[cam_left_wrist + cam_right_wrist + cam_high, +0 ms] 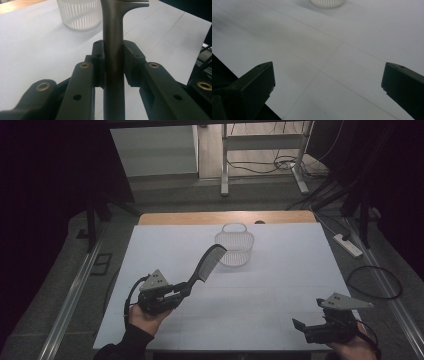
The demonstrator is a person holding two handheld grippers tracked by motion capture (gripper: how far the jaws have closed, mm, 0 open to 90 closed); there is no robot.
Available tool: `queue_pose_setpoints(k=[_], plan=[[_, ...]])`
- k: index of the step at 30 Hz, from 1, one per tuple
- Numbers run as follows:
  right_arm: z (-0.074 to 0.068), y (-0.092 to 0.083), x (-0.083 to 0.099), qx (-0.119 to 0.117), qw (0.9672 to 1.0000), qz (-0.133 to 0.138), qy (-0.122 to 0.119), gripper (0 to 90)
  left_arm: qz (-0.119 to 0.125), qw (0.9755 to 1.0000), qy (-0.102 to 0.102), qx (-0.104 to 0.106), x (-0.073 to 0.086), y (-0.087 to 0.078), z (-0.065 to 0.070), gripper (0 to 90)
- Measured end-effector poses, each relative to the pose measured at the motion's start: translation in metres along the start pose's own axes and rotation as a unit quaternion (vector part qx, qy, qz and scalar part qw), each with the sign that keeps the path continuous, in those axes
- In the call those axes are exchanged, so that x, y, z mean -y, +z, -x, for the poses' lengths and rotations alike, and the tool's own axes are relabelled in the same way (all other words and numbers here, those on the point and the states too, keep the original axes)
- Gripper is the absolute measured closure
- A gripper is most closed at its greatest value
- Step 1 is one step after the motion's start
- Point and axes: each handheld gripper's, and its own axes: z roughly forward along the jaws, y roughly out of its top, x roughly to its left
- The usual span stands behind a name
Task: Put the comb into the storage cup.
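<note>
Just short of the basket (234, 245), the left gripper (186, 289) pinches the comb (207, 263) by its handle; right gripper (300, 325) sits spread, empty. I'd carry it over the rim, teeth down, before letting go.

Comb (206, 265) before basket (234, 246) (table (280, 270) ctr-rear)

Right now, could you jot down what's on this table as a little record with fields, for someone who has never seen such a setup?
Surface: white table
Left gripper: shut on the handle of a dark comb, held above the table
Comb direction: teeth end raised, pointing toward the basket
Basket: white, slatted, upright at the far middle of the table, looks empty
Right gripper: open, holding nothing, at the near right edge
Comb and basket: apart, not touching
</note>
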Motion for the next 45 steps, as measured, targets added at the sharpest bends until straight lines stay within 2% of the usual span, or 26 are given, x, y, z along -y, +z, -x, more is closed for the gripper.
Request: queue_pose_setpoints(k=[2,5,10,13,14,21,28,30,38,45], plan=[[0.0,-0.001,-0.006,-0.011,0.9998,0.017,-0.001,0.0,0.0,1.0,0.0,0.001,0.0,0.0,0.0,72.3],[0.001,0.0,-0.012,-0.021,0.9994,0.026,-0.001,0.0,-0.002,1.0,0.002,0.003,-0.001,0.002,0.002,72.3],[0.0,0.003,-0.023,-0.037,0.9989,0.028,-0.008,0.0,-0.001,1.0,0.003,0.005,-0.002,0.002,0.003,72.3],[0.0,0.004,-0.028,-0.049,0.9983,0.032,-0.002,0.0,0.0,1.0,0.001,0.006,-0.002,0.003,0.003,72.3],[0.0,0.005,-0.033,-0.064,0.9973,0.036,0.005,0.0,0.0,1.0,0.002,0.007,-0.002,0.003,0.004,72.3],[-0.001,0.01,-0.046,-0.088,0.9951,0.041,0.019,0.0,0.003,0.9999,0.004,0.01,-0.003,0.004,0.006,72.3],[-0.005,0.018,-0.054,-0.105,0.9932,0.046,0.019,0.0,0.004,0.9999,0.004,0.014,-0.003,0.005,0.006,72.3],[-0.008,0.023,-0.059,-0.119,0.9915,0.049,0.021,0.0,0.004,0.9999,0.005,0.014,-0.004,0.006,0.007,72.3],[-0.011,0.032,-0.068,-0.123,0.9913,0.043,0.021,0.0,0.005,0.9998,0.005,0.018,-0.004,0.007,0.007,72.3],[-0.013,0.039,-0.078,-0.137,0.9891,0.047,0.026,0.0,0.004,0.9997,0.005,0.023,-0.005,0.008,0.008,72.3]])
